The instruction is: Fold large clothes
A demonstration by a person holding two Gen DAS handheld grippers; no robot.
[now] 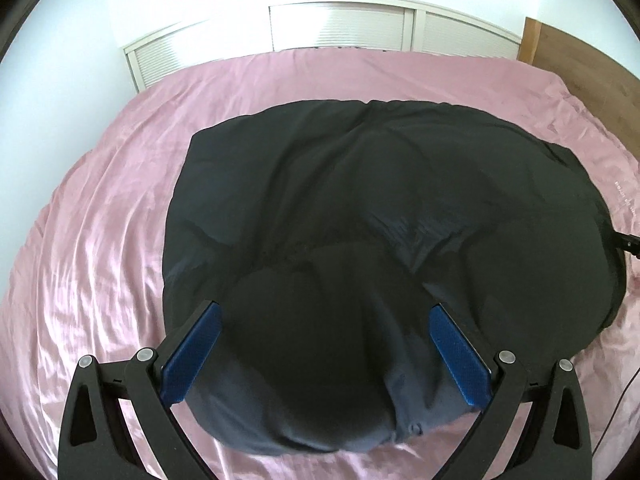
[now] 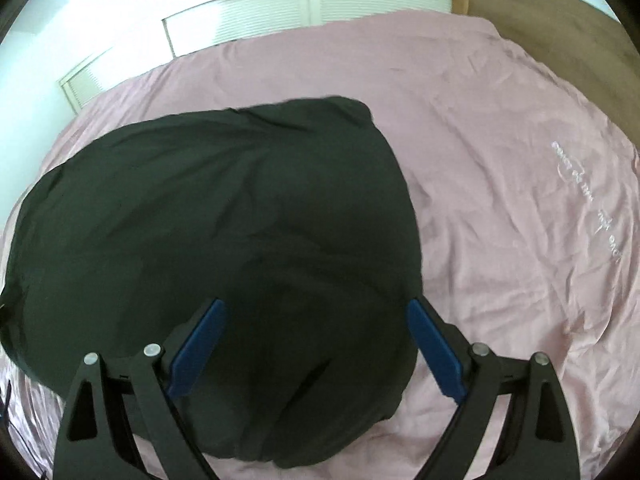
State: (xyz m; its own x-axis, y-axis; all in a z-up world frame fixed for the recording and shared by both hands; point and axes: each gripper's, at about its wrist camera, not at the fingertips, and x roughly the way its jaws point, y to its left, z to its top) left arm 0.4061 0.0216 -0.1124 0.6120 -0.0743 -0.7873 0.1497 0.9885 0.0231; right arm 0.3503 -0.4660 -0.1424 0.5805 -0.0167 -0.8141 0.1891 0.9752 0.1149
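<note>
A large black garment lies spread on a pink bedsheet; it also fills the left and middle of the right wrist view. My left gripper is open above the garment's near edge, its blue pads wide apart with nothing between them. My right gripper is open above the garment's near right part, its blue pads wide apart and empty. A tip of the right gripper shows at the right edge of the left wrist view.
The pink sheet covers a wide bed, with pale embroidered lettering at the right. White louvred doors stand behind the bed. A wooden headboard runs along the far right.
</note>
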